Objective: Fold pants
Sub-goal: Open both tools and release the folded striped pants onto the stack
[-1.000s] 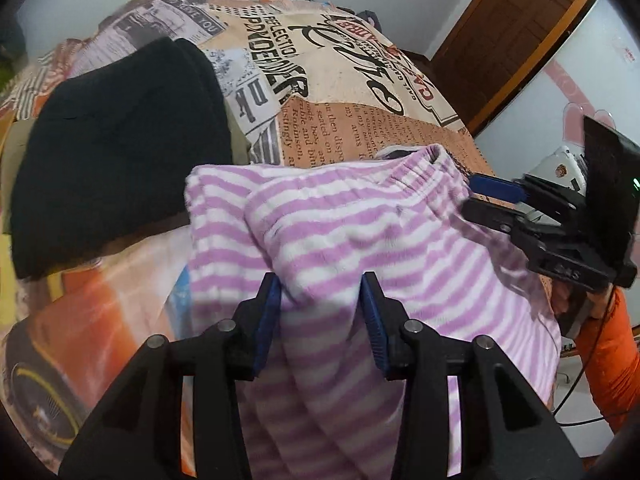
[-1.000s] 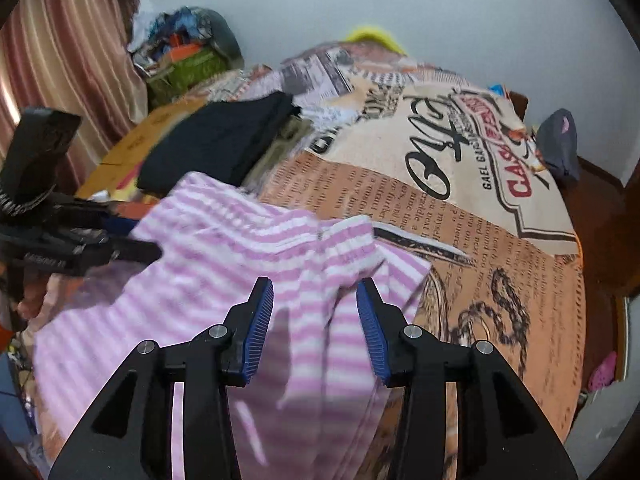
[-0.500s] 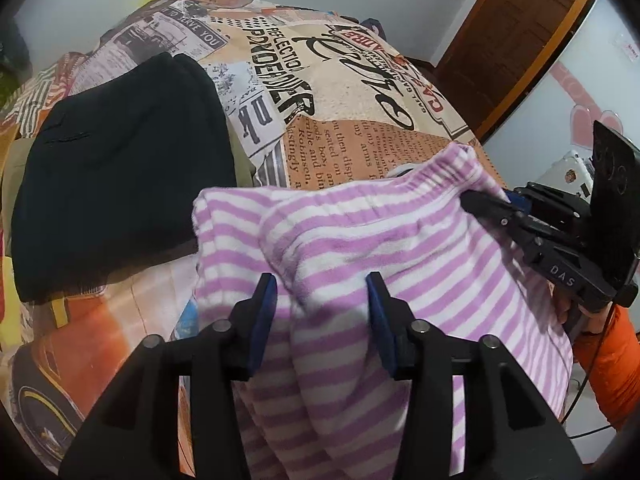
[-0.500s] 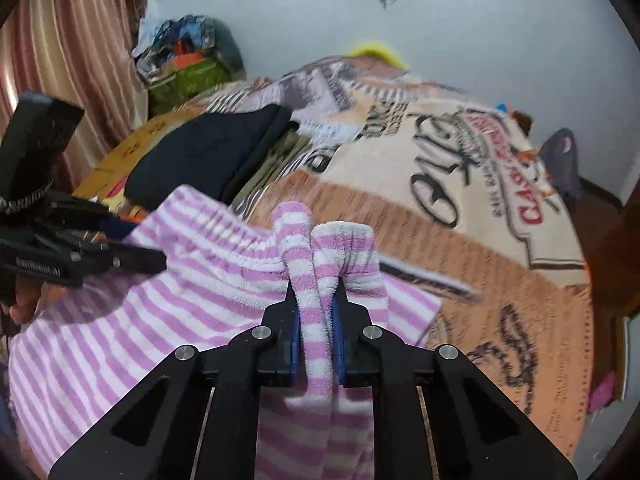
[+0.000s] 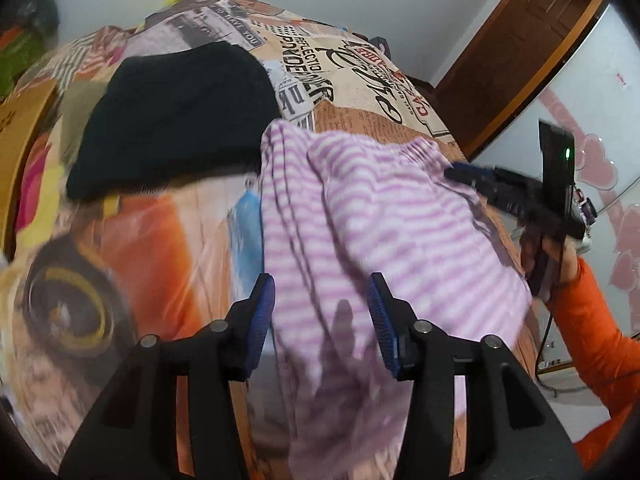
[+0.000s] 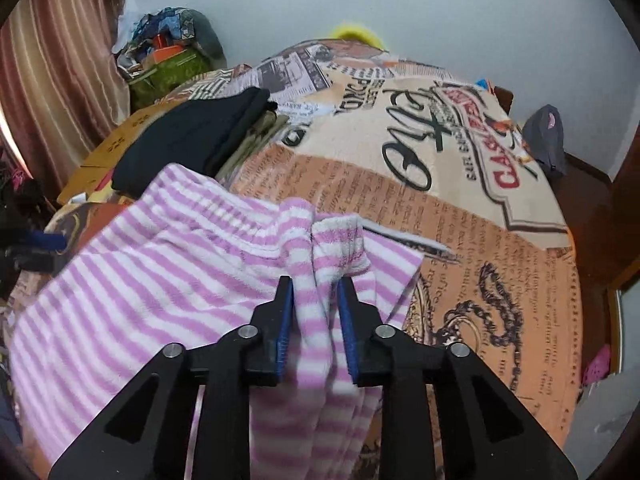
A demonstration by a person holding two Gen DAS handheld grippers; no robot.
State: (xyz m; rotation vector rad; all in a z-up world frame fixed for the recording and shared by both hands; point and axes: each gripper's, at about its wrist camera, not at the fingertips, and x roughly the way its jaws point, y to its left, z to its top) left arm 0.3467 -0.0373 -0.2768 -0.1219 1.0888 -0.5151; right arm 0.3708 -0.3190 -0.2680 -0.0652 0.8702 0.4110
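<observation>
While our right hand-held gripper pinches a bunched corner of the striped pants at the waistband, our left hand-held gripper has its jaws spread wide over the cloth, clamping nothing. The pants lie on the bed, just in front of the folded black garment, hanging off the near edge. We judge we are early in the fold: next we need the left one to close on the opposite waistband corner, then lift both evenly. We see no containers near the black garment worth noting.
</observation>
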